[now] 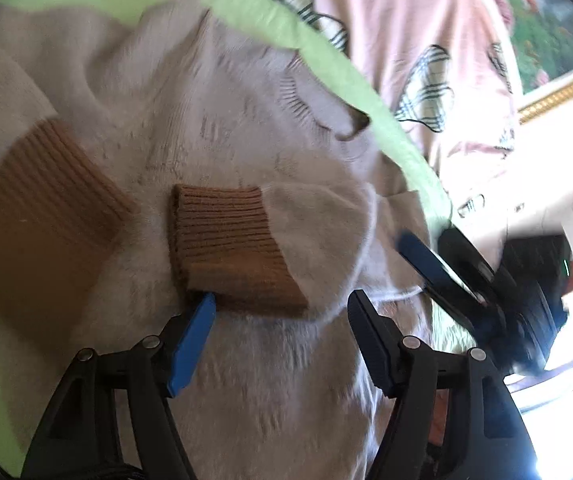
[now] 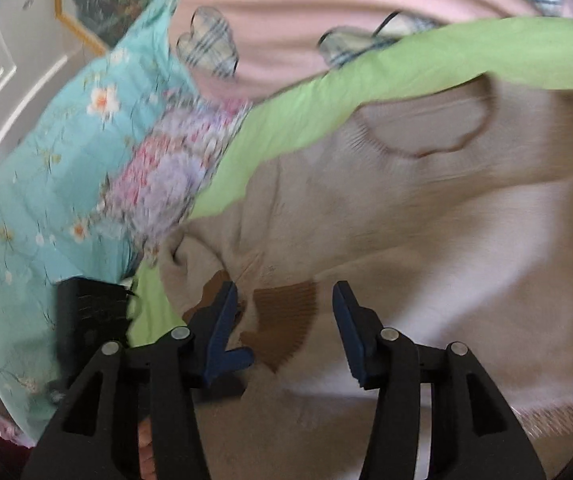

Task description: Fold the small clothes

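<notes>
A cream knitted sweater lies spread on a lime green sheet, its round neckline toward the far side. One brown ribbed cuff lies folded over the sweater's body, and a second brown cuff sits at the left. My left gripper is open just short of the folded cuff, with its left pad tip at the cuff's near edge. My right gripper is open above a brown cuff that lies between its fingers without being pressed. The right gripper also shows at the sweater's right edge.
A pink bedcover with plaid hearts lies beyond the green sheet. A turquoise floral quilt is bunched to the left of the sweater. A black object sits by the sweater's left edge. A gold-framed picture hangs behind.
</notes>
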